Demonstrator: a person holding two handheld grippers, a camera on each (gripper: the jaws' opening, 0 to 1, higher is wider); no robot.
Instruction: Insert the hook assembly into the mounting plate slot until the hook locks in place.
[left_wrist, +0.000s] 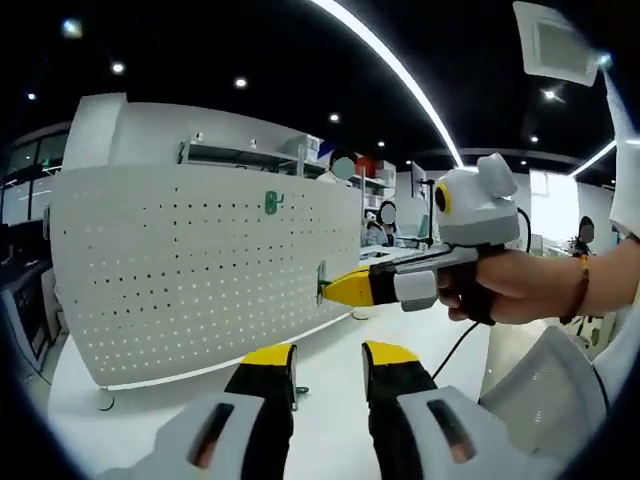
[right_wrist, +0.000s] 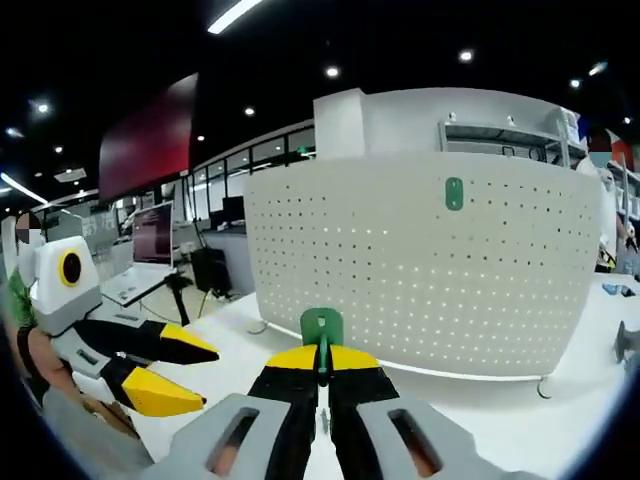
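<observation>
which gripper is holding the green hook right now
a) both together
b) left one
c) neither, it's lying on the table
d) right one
d: in the right gripper view the right gripper has its jaws shut on the green hook in front of the white pegboard, while the left gripper has open jaws with nothing between them.

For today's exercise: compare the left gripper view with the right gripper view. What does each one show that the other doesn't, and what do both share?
Left gripper view alone: the person's hand holding the right gripper, whose tip is against the pegboard's edge, and the left gripper with its jaws apart and nothing between them.

Right gripper view alone: the green hook pinched between that gripper's closed jaws, and a monitor on a side desk.

Both: the white perforated pegboard standing on the white table, with a green hook already mounted high on it.
</observation>
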